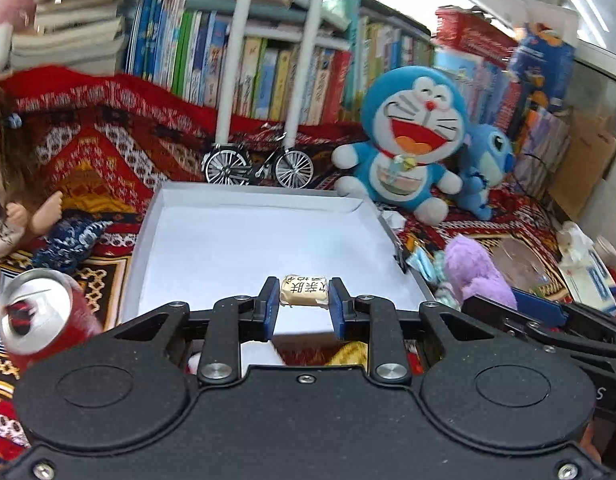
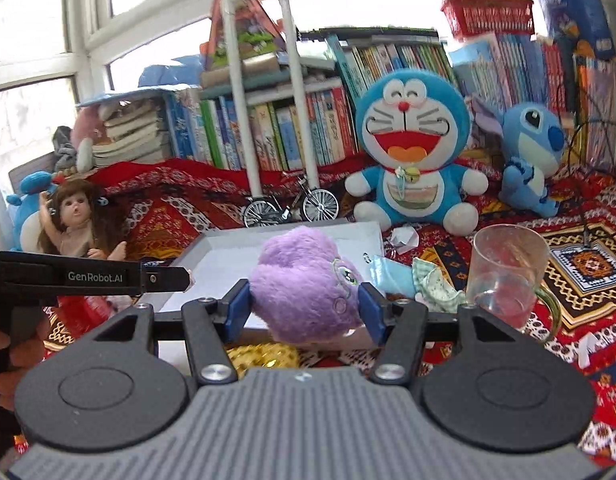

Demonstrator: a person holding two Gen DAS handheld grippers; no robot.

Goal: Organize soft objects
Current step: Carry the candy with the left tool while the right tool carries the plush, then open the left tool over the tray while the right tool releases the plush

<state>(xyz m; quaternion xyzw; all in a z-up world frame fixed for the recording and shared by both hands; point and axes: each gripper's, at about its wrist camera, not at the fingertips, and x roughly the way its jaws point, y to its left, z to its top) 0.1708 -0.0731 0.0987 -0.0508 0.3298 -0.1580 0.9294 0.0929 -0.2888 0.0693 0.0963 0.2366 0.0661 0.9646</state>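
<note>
A small wrapped packet [image 1: 304, 290] with printed characters is clamped between the blue pads of the left tool [image 1: 303, 304], at 6 o'clock over the white tray [image 1: 180, 256]. The tray's rim is seen just beyond the pads, with its floor stretching toward 12 o'clock. A red drink can [image 1: 40, 316] is seen lying at 9 o'clock of the left tool, on the patterned red cloth [image 1: 88, 152] that covers the surface.

A purple plush toy [image 2: 304, 284] is gripped by the right tool [image 2: 306, 308], its body squeezed between the blue pads [image 2: 236, 309]. It is held at the near right edge of the tray [image 2: 212, 252]. Crumpled light-blue and green fabric pieces [image 2: 411, 280] are seen at 2 o'clock of the right tool, and a clear glass mug [image 2: 503, 272] at 3 o'clock beside them.

Farther out, a miniature bicycle [image 2: 292, 206] is placed at 12 o'clock behind the tray. A blue-and-white cat plush [image 2: 411, 152] is seated at 1 o'clock, with a blue alien plush [image 2: 531, 152] next to it. A doll [image 2: 78, 220] is seen at 10 o'clock. Rows of books [image 2: 284, 128] are lined up behind everything.
</note>
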